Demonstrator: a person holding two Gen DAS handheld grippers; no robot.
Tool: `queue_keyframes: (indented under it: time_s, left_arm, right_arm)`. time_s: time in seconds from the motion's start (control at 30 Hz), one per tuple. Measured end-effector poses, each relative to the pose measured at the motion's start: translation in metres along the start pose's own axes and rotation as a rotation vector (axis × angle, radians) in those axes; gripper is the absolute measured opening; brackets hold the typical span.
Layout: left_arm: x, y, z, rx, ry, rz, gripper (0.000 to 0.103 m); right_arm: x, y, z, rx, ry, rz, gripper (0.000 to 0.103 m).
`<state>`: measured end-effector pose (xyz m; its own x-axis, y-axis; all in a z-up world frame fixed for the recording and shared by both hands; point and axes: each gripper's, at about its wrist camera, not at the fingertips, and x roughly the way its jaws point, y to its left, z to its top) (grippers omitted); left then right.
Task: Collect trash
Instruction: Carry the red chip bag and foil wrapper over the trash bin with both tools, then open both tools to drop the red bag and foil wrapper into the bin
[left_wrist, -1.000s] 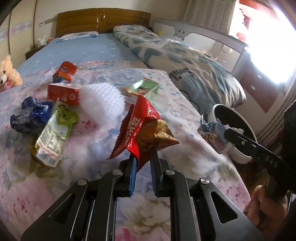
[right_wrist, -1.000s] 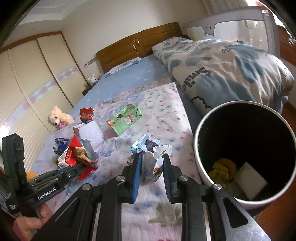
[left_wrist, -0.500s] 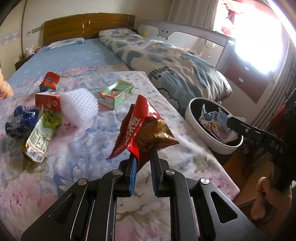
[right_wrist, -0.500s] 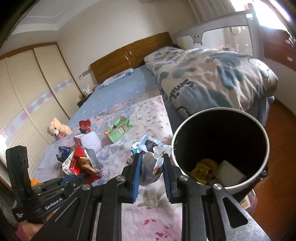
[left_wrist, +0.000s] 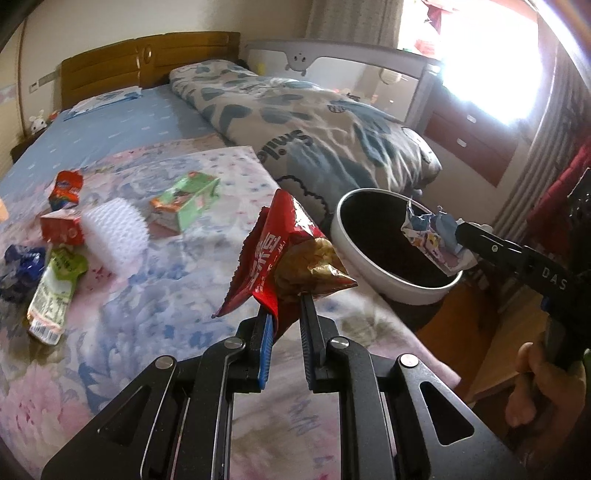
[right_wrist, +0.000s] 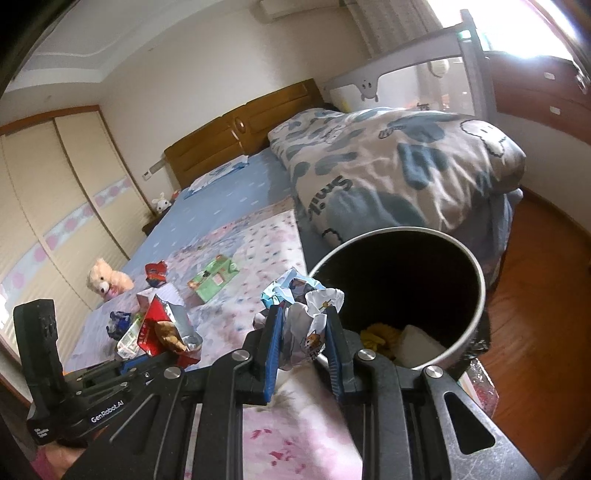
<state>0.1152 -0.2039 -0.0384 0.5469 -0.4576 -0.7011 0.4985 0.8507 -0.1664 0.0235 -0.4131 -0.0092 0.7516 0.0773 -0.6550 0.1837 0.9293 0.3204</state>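
A red snack bag is clamped between the pads of the left gripper and is held above the flowered bedspread, near the bed's side edge. A crumpled blue-and-white wrapper is pinched in the right gripper, whose jaws are closed on it; in the left wrist view this wrapper is seen over the far rim of the trash bin. The bin stands on the wooden floor just beside the bed's side edge, and a yellow crumpled piece and a white block are seen at its bottom. More trash is left on the bedspread: a green carton towards the middle, a white foam net beside a red box, a small red packet farther up the bed, and a green-and-white pouch next to a crumpled dark blue wrapper at the left edge. A folded quilt with blue shapes is laid along the bed's far side. A plush bear is seen by the wardrobe-side edge of the bed.
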Motion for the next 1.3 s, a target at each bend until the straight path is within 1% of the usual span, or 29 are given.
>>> queue_keyframes:
  time_s: [0.4,0.67,0.87,1.3]
  left_arm:
    - [0.020,-0.030,0.011,0.061,0.028,-0.033,0.012]
    - [0.035,-0.052,0.021,0.097,0.048,-0.059,0.012]
    - [0.047,-0.065,0.028,0.116,0.064,-0.068,0.012]
    - [0.068,-0.087,0.052,0.141,0.065,-0.089,0.012]
  right_arm:
    - [-0.007,-0.036,0.004,0.057,-0.011,-0.046,0.022]
    - [-0.005,-0.050,0.007,0.078,-0.007,-0.064,0.022]
    - [0.000,-0.059,0.011,0.089,-0.003,-0.069,0.022]
    - [0.014,-0.080,0.023,0.101,0.011,-0.089,0.022]
